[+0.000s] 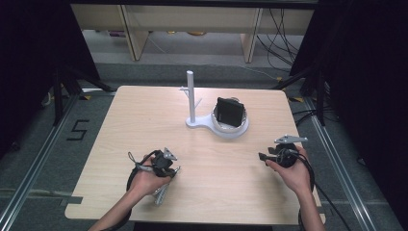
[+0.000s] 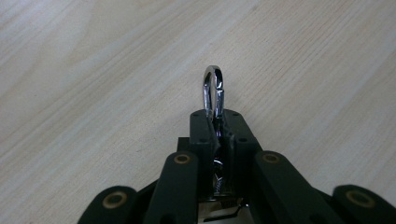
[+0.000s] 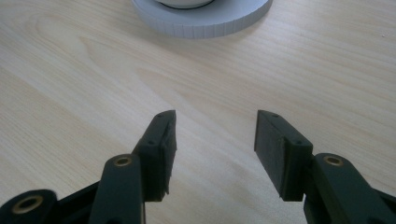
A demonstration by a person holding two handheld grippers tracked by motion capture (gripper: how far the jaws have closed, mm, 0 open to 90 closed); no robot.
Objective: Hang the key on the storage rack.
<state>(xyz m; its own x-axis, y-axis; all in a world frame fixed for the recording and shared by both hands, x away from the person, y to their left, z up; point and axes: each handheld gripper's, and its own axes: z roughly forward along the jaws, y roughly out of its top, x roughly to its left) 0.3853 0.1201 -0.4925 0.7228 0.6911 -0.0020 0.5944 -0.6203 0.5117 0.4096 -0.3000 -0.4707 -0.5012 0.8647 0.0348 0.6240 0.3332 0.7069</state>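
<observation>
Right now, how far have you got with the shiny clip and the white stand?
Done: the left gripper has its jaws shut on the shiny metal clip, low over the wooden table. In hand: just that hold; the right gripper waits open with nothing between its jaws. Left, probably: carrying the clip to the white stand, whose pegs look bare. A black object sits in its dish.
</observation>
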